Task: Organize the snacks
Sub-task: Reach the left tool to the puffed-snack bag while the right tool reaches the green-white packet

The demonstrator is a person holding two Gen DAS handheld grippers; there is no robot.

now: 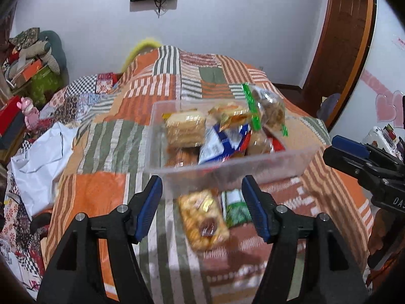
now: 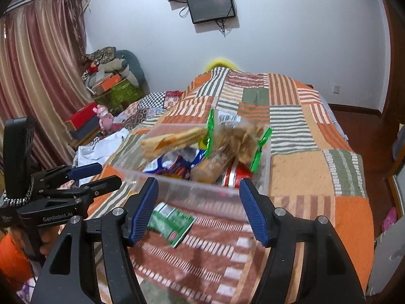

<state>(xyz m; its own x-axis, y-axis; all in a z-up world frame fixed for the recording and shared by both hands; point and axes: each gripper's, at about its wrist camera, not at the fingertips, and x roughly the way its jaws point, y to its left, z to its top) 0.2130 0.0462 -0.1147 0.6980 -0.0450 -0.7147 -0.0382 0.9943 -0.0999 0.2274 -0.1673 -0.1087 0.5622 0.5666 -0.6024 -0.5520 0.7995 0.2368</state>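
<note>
Left wrist view: both claws, left claw point(image 1: 202, 209) and right claw point(image 2: 199, 209), spread empty; overfilled clear box point(image 1: 253, 169) could spill snacks onto the bed point(image 1: 106, 136) if nudged.

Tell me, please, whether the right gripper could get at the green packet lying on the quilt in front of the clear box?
Probably yes: the right gripper is open, and the green packet lies uncovered on the quilt just below it.
</note>
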